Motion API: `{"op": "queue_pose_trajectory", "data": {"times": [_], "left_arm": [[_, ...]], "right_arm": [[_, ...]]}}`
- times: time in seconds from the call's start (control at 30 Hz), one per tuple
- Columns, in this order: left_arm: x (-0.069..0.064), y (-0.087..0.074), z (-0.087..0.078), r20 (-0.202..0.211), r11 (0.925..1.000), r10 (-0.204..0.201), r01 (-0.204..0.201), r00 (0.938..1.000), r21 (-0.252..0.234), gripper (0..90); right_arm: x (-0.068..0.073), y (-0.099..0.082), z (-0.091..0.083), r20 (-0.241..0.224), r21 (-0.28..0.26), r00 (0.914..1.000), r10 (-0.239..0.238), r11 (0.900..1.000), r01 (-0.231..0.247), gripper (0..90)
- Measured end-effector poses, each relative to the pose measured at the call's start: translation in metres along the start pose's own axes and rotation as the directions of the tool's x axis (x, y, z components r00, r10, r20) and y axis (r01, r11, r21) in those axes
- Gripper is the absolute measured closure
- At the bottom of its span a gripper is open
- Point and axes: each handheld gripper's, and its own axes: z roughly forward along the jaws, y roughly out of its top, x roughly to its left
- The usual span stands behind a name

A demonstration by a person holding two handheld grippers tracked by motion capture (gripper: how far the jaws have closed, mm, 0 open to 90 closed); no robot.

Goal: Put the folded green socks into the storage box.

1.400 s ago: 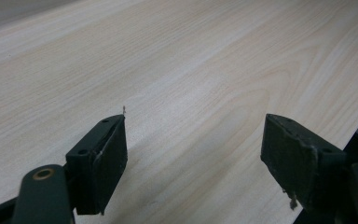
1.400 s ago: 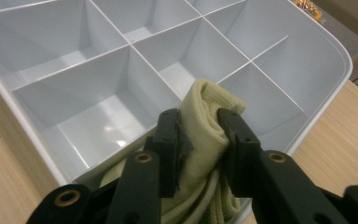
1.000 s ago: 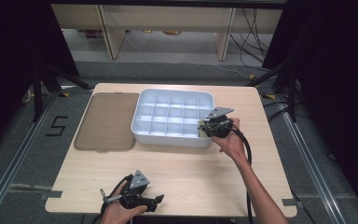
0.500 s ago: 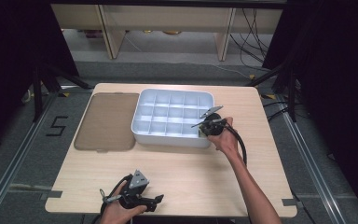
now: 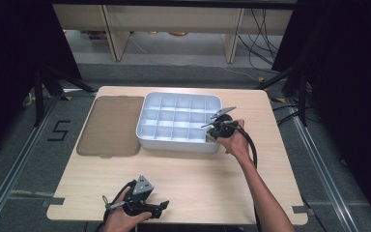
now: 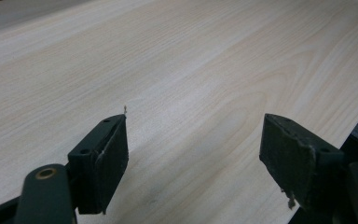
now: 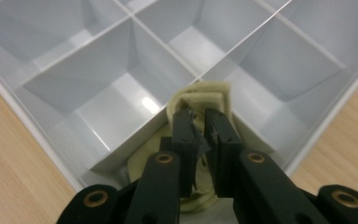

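One pale wooden counter [image 5: 198,174] carries a white plastic divided tray [image 5: 178,104] beside its flat brown lid [image 5: 110,126]. Inside the tray's near-right corner cell lies a folded cream cloth [image 7: 205,100], pinched by the right gripper [image 7: 196,119] (jaws nearly shut, just reopening slightly). Better to press it flat below the dividers before releasing. The left gripper [image 6: 193,140] rests, jaws wide, empty.

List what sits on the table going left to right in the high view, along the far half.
Flat brown translucent lid → white plastic compartment tray → right gripper, its jaws nearly shut around a pale yellow folded cloth in the tray's near right corner compartment.
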Motion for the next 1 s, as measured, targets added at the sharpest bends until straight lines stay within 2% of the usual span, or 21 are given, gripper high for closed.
{"op": "queue_pose_trajectory", "data": {"times": [0.03, 0.13, 0.2, 0.27, 0.3, 0.43, 0.57, 0.8, 0.83, 0.93, 0.97, 1.0], "left_arm": [[0.0, 0.0, 0.0, -0.001, 1.0, 0.003, -0.003, 1.0, 0.002, 22.9], [-0.001, 0.0, -0.001, 0.009, 1.0, -0.002, 0.002, 1.0, -0.001, 22.8], [-0.001, 0.0, 0.0, -0.002, 1.0, 0.001, -0.001, 1.0, 0.003, 22.8], [-0.002, 0.0, 0.0, 0.009, 1.0, -0.004, 0.004, 1.0, -0.002, 22.8], [-0.001, -0.001, 0.0, 0.002, 1.0, 0.004, -0.004, 1.0, 0.005, 22.8], [-0.001, -0.001, 0.0, -0.003, 1.0, 0.002, -0.002, 1.0, 0.006, 22.8], [-0.002, -0.001, -0.001, 0.012, 0.9999, 0.006, -0.006, 0.9999, 0.008, 22.8], [-0.001, 0.0, -0.001, 0.015, 1.0, 0.006, -0.006, 0.9999, 0.007, 22.8], [-0.002, 0.0, -0.001, -0.001, 1.0, 0.003, -0.003, 1.0, 0.003, 22.8], [-0.001, 0.0, -0.001, 0.008, 1.0, -0.005, 0.005, 1.0, -0.003, 22.8], [0.0, 0.0, -0.003, 0.01, 0.9999, 0.005, -0.005, 0.9999, 0.011, 22.8], [0.0, 0.0, -0.003, 0.01, 0.9999, 0.005, -0.005, 0.9999, 0.011, 22.9]], "right_arm": [[0.0, 0.001, -0.001, 0.0, -0.032, 0.9999, 0.016, 0.9994, -0.016, 80.8], [-0.002, 0.005, -0.002, -0.005, -0.051, 0.9998, 0.022, 0.9985, -0.022, 80.2], [-0.003, 0.009, 0.002, 0.003, -0.028, 0.9999, 0.013, 0.9995, -0.013, 80.4], [-0.002, 0.008, 0.006, 0.018, -0.021, 0.9998, 0.012, 0.9997, -0.011, 80.6], [-0.002, 0.006, 0.012, 0.025, 0.012, 0.9997, -0.003, 0.9999, 0.003, 81.2], [-0.004, 0.005, 0.015, 0.016, 0.025, 0.9998, 0.012, 0.9996, -0.012, 82.1], [0.0, 0.003, 0.019, 0.033, 0.08, 0.9992, -0.02, 0.9967, 0.017, 82.7], [0.001, 0.002, 0.021, 0.028, 0.101, 0.9994, -0.018, 0.9948, 0.015, 82.6], [0.001, 0.002, 0.02, 0.029, 0.09, 0.9994, -0.017, 0.9958, 0.015, 82.2], [-0.001, 0.003, 0.015, 0.017, 0.072, 0.9999, -0.003, 0.9974, 0.001, 82.0], [-0.005, 0.004, 0.008, 0.005, 0.026, 0.9999, 0.01, 0.9996, -0.01, 81.7], [-0.005, 0.004, 0.008, 0.005, 0.026, 0.9999, 0.01, 0.9996, -0.01, 81.7]]}}
